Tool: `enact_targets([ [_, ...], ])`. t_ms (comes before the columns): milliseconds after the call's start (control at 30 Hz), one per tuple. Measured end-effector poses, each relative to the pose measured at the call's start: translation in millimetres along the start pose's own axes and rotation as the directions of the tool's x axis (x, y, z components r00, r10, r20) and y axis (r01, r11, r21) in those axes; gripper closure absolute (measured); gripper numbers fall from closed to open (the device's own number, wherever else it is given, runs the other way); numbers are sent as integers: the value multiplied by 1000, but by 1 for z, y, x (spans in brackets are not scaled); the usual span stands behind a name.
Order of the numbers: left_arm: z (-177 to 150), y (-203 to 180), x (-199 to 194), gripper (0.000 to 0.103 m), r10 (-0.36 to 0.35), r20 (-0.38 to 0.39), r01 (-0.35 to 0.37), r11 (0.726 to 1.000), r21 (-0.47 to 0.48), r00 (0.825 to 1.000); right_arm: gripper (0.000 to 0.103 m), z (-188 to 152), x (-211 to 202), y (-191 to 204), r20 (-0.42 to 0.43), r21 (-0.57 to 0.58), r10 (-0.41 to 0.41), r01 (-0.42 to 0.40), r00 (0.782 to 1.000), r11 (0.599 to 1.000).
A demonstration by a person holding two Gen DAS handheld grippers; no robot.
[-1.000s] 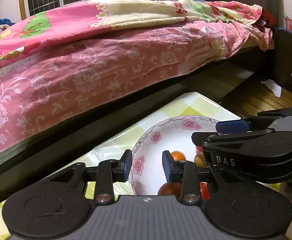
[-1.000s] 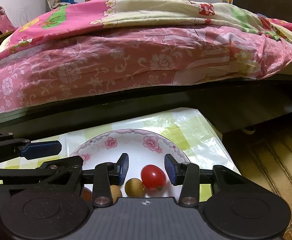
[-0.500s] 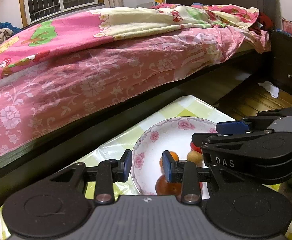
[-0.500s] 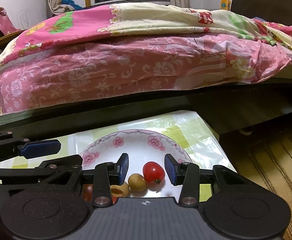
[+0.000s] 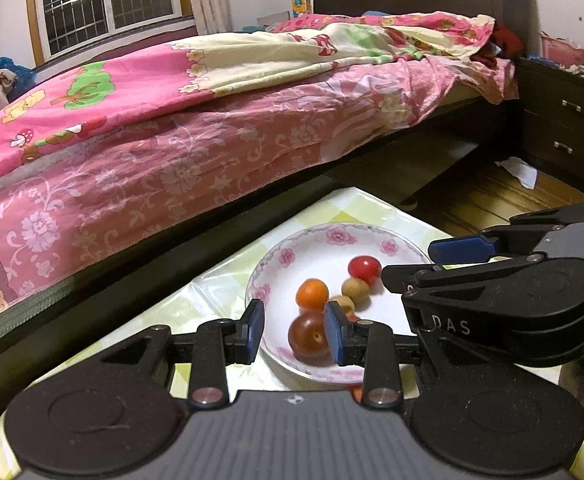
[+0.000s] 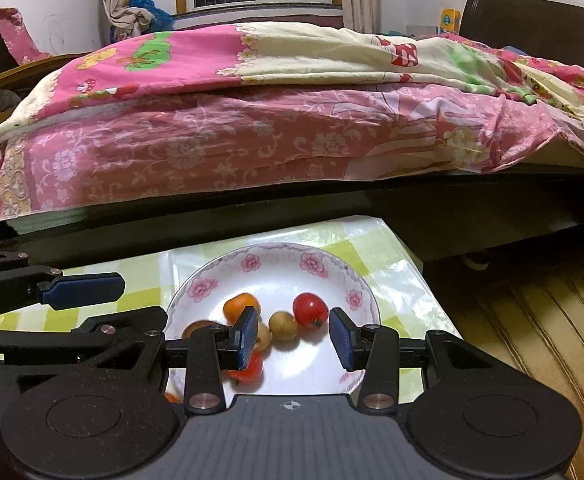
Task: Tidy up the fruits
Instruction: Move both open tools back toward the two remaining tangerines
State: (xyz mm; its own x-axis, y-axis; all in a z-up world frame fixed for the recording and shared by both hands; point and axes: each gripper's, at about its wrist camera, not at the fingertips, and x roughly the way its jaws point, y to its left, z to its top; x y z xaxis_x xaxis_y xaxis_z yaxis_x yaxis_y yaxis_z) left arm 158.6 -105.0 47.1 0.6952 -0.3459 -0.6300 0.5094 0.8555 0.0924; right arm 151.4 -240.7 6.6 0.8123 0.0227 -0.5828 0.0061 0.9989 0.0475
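A white plate with pink flowers (image 5: 334, 236) (image 6: 280, 251) sits on the checked tablecloth (image 5: 212, 296). In it lie a red tomato (image 5: 365, 269) (image 6: 310, 310), an orange fruit (image 5: 312, 294) (image 6: 241, 307), a tan round fruit (image 5: 355, 289) (image 6: 283, 326) and a dark red tomato (image 5: 308, 336) (image 6: 200, 326). My left gripper (image 5: 292, 332) hangs open over the plate's near left rim, nothing between its blue pads. My right gripper (image 6: 294, 338) hangs open above the plate's near side, holding nothing. Another red fruit (image 6: 250, 366) is half hidden behind its left finger.
A bed with a pink flowered quilt (image 5: 212, 120) (image 6: 292, 120) and a dark frame runs along the far side of the table. A dark nightstand (image 5: 564, 128) stands at the right. Wooden floor (image 6: 532, 320) lies past the table's right edge.
Both grippers have drawn back and up from the plate, side by side. More of the plate and its fruits now shows. Neither pair of jaws has changed its gap.
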Motion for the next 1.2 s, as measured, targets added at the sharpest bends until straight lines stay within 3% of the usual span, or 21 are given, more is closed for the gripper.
enact_targets([
  [600, -36, -13, -46, 63, -19, -32, 20, 999, 30, 999, 65, -36, -44, 14, -50, 50, 26, -24, 998, 998],
  [700, -47, -10, -47, 57, -25, -47, 26, 999, 34, 999, 65, -44, -47, 19, -58, 34, 40, -38, 998, 999],
  [933, -69, 0, -31, 55, -35, -110, 38, 999, 25, 993, 65, -62, -26, 28, -135, 5, 41, -41, 990, 999],
  [1200, -74, 11, -15, 54, -67, -152, 67, 998, -5, 986, 65, -67, -2, 30, -156, 16, 71, -69, 985, 997],
])
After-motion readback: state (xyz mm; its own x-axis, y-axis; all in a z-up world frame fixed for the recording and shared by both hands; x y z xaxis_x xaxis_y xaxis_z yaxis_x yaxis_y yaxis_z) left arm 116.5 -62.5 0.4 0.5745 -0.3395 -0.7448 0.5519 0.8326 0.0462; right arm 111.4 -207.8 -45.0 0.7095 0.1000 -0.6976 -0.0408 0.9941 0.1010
